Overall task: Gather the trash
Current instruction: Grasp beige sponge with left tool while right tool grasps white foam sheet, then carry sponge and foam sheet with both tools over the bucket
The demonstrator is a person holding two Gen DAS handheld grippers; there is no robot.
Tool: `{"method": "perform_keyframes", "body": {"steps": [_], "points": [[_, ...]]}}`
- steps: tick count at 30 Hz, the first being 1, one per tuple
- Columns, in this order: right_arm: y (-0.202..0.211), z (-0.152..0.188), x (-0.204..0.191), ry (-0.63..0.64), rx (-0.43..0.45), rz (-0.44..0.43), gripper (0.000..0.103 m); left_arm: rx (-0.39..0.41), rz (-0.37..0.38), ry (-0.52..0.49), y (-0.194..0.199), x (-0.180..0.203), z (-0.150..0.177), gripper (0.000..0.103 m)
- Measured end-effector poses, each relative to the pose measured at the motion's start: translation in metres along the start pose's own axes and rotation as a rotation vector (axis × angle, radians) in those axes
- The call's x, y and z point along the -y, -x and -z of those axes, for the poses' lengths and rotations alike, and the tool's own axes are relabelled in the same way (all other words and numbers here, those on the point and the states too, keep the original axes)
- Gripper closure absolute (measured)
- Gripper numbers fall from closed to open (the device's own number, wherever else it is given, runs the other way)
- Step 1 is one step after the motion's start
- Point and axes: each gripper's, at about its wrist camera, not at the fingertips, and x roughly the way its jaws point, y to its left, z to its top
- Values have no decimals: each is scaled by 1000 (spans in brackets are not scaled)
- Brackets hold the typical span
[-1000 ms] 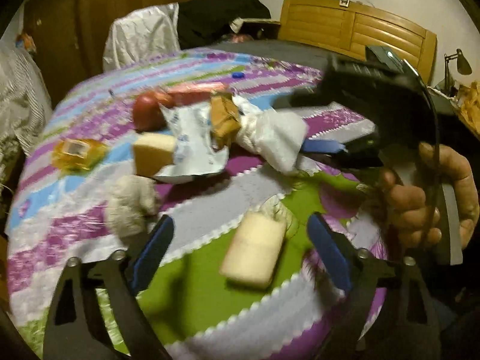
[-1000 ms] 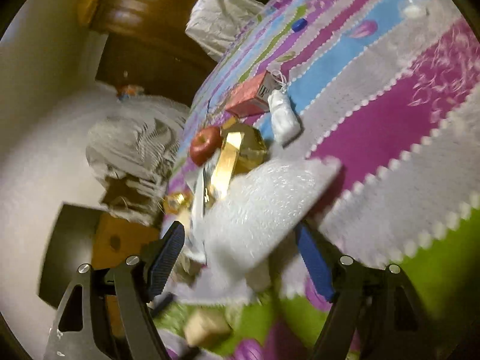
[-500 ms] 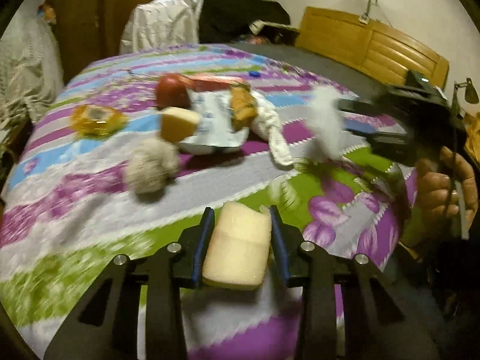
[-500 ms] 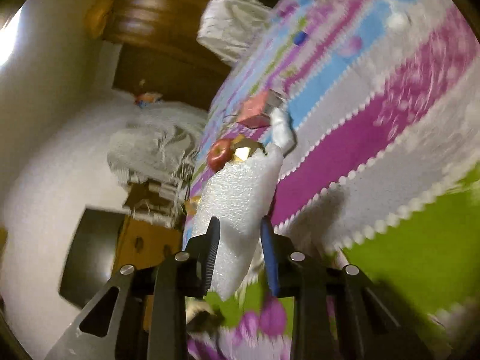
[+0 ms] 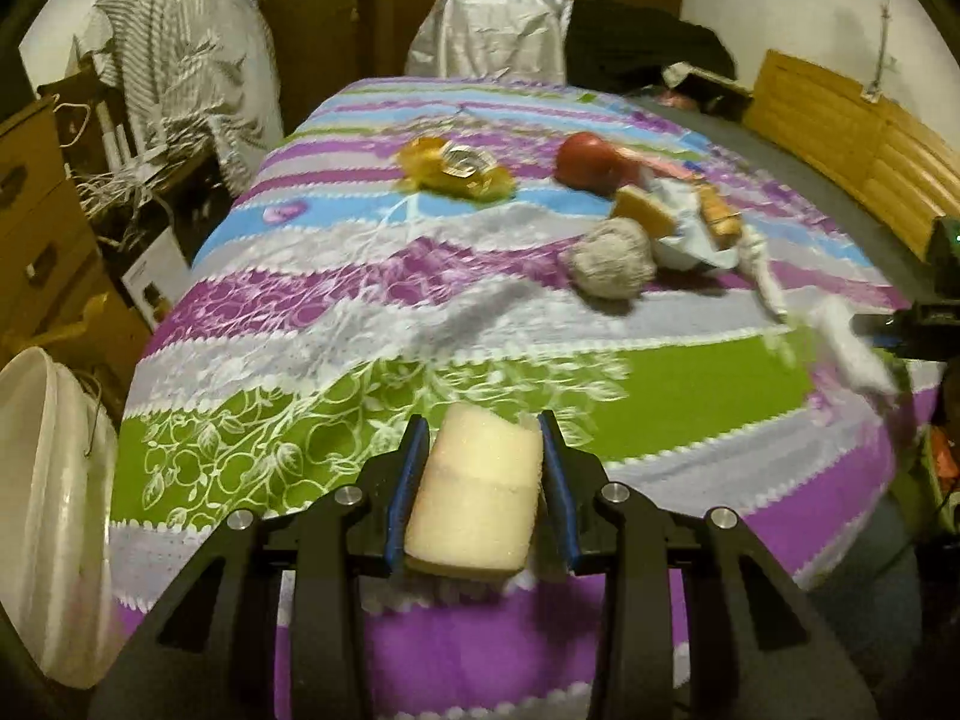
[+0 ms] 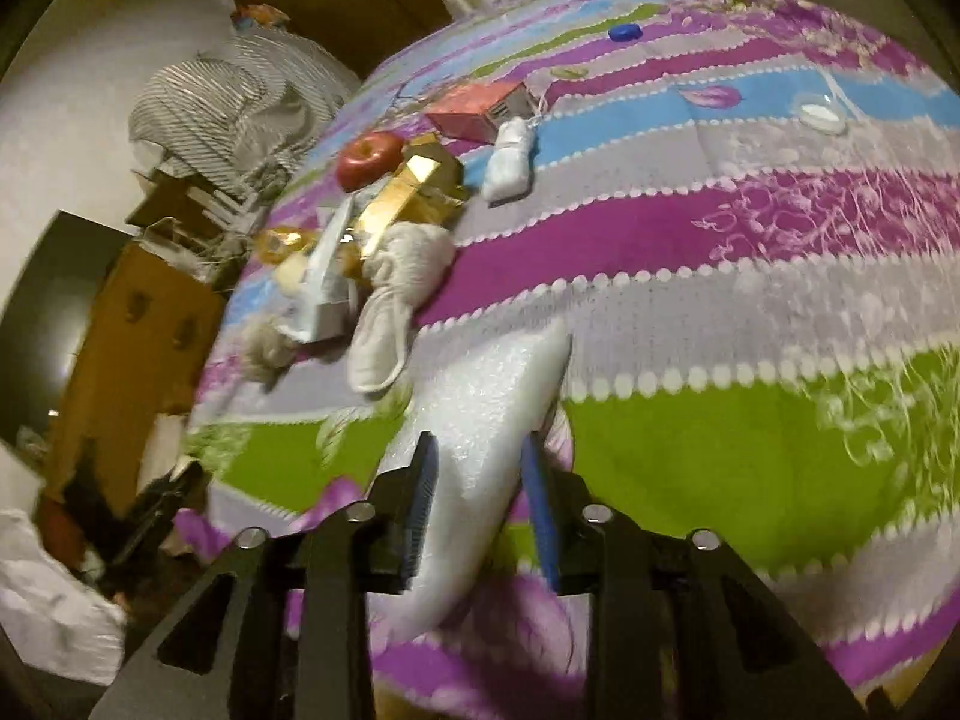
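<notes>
Nearest to where I stood, the left claw point(image 5: 483, 486) was closed on a pale yellow foam block point(image 5: 477, 495), held clear above the purple and green bedspread point(image 5: 336, 312), and the right claw point(image 6: 480, 495) was clamped on a white foam sheet point(image 6: 480, 438) whose far end drooped toward the cover. So two pieces of trash were in hand, but neither had been dropped anywhere; a white bucket point(image 5: 42, 480) stood beside the bed at the left, and I judged it the likely place for them, though I could not see inside it. Further along the bed most of the work was left: a grey woolly ball point(image 5: 609, 258), a knotted white cloth point(image 6: 393, 288), a silvery wrapper point(image 6: 324, 282) with a yellowish chunk point(image 5: 642, 210) on it, and a gold box point(image 6: 408, 192) lay bunched together. Beyond them were a red apple point(image 6: 369, 159), a crinkled yellow wrapper point(image 5: 456, 171) apart to the left, a pink carton point(image 6: 477, 111), a small white bundle point(image 6: 509, 165) and, farthest, a blue cap point(image 6: 624, 33). The collecting looked barely begun.
</notes>
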Motion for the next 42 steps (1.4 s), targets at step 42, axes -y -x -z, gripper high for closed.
{"method": "perform_keyframes", "body": {"steps": [42], "points": [[-14, 72, -55, 55, 304, 378, 50, 47, -46, -16, -5, 14, 23, 50]]}}
